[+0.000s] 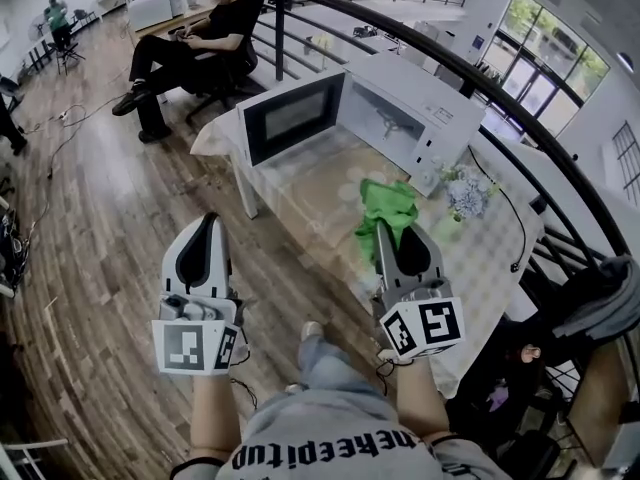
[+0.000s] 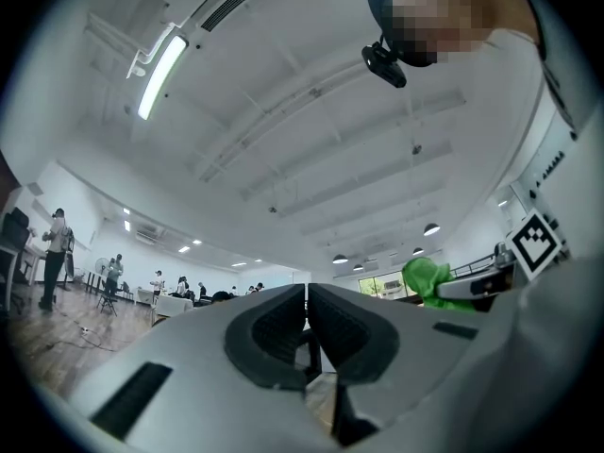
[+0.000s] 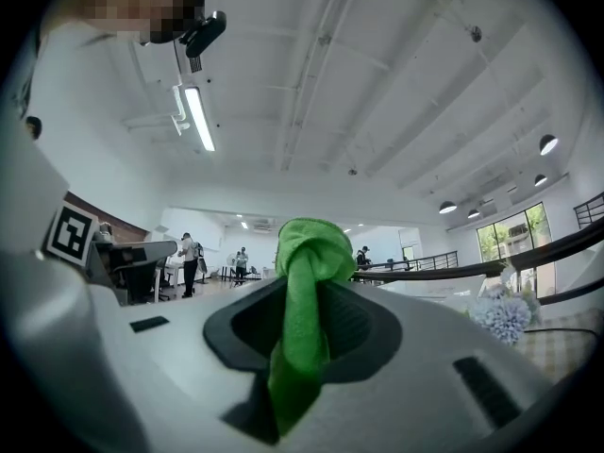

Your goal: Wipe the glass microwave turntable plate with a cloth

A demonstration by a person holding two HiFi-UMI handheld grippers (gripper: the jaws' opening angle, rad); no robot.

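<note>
Though both aim upward low in the frame, my left gripper [image 1: 206, 226] is closed and empty. My right gripper [image 1: 386, 232] pinches the cloth [image 1: 388, 204].

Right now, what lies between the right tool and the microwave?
In the head view, only the green cloth clamped in the right tool, then a bare strip of table up to the microwave.

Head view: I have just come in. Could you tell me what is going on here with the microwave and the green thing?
A person holds a tool in each hand in front of a table with a white microwave, whose door is open. The right tool is shut on a green cloth. The left tool is shut and holds nothing. Both are short of the microwave, so no wiping has begun yet.
</note>
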